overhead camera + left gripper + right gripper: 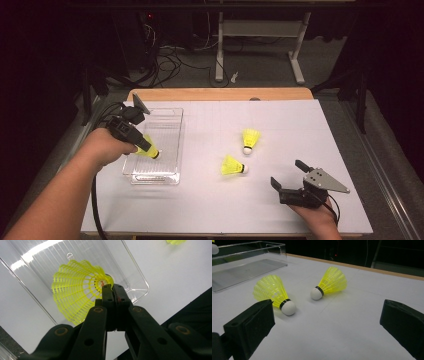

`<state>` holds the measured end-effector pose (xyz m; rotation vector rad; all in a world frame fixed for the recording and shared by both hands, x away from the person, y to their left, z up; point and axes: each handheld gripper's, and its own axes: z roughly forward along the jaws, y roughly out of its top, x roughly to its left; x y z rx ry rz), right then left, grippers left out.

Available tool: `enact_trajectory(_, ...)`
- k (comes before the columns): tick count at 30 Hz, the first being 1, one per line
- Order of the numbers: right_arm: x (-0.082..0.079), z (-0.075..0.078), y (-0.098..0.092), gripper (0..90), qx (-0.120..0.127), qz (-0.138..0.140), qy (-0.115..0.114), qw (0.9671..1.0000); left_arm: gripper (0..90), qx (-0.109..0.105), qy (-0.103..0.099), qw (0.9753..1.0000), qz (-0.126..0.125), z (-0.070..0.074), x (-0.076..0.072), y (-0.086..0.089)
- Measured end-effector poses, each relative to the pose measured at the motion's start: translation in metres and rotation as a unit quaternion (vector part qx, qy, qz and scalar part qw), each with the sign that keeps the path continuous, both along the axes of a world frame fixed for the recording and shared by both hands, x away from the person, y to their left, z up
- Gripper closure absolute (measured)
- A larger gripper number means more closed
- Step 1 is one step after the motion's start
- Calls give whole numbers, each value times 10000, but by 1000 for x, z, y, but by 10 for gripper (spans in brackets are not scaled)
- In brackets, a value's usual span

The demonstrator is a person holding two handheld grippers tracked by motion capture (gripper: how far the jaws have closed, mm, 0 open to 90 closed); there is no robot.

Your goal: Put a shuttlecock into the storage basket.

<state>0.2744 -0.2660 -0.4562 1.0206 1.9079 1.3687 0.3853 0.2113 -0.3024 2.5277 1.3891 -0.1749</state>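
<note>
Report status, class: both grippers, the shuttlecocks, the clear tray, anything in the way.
Left gripper shut on a yellow shuttlecock over the clear tray. Right gripper open, holding nothing. Two shuttlecocks lie on the table. Nothing between them and the tray.

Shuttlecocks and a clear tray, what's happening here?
A person is working with a gripper in each hand. The left gripper is shut on a yellow shuttlecock, holding it over the clear tray. The right gripper is open, resting low near the table's front edge. Two more shuttlecocks lie on the white table between tray and right gripper.
</note>
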Motion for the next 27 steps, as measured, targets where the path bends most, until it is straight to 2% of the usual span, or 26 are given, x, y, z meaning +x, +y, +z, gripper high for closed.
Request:
enact_trajectory(4,-1,1,0,3,12,-3,-7,10000,895,71,41,10000,-48,-5,3,-5)
enact_trajectory(10,0,0,-1,3,18,9,2,10000,895,52,-74,10000,-17,-10,9,-12)
enact_trajectory(15,-1,1,-1,3,39,13,-5,10000,895,153,-90,9998,21,-17,14,-15)
enact_trajectory(25,0,1,-1,2,31,24,8,10000,895,80,-31,10000,-36,-31,25,-28)
enact_trajectory(27,0,1,-1,2,30,31,8,10000,895,138,2,9999,-96,-34,26,-32)
